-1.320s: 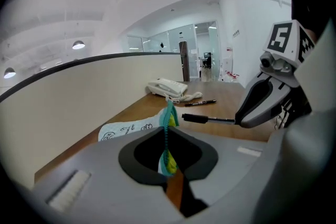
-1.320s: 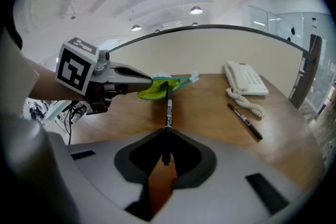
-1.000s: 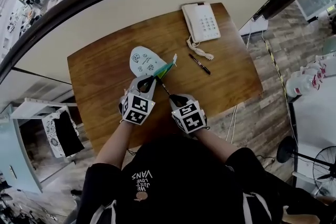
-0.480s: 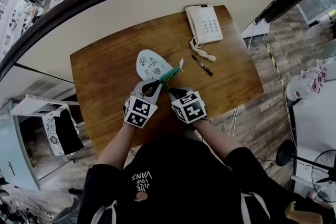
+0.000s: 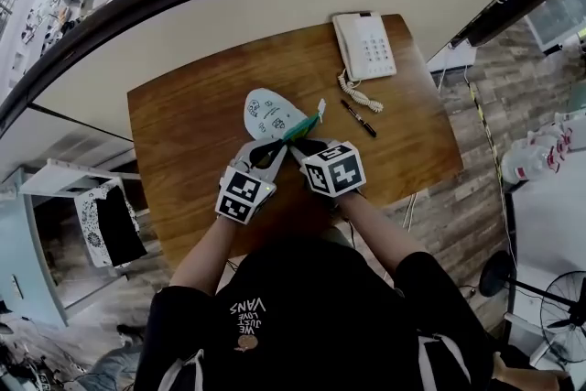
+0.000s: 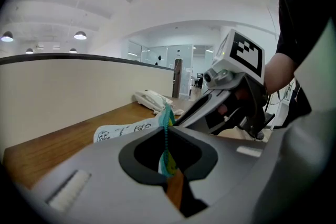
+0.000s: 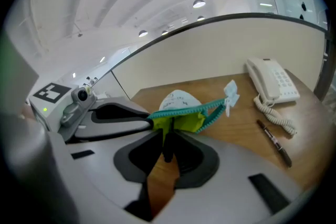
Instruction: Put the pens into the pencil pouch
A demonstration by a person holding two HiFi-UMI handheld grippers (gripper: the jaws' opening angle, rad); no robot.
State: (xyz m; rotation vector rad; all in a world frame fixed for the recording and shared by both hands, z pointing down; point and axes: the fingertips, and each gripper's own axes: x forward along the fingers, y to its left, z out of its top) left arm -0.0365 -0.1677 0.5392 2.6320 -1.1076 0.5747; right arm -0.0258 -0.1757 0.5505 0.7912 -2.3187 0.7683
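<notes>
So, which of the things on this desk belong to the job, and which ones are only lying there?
Belong to the job:
- pencil pouch, gripped at its zipper edge by the left gripper
- pen in the right gripper, at the pouch's mouth
- second pen, lying loose on the desk

Only lying about:
- telephone

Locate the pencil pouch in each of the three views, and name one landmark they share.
Head view: pencil pouch at the centre of the table.
Left gripper view: pouch centre-left, zip edge clamped in the left gripper.
Right gripper view: pouch at centre, mouth open.
Shared landmark: the white telephone, on the table in all three.
</notes>
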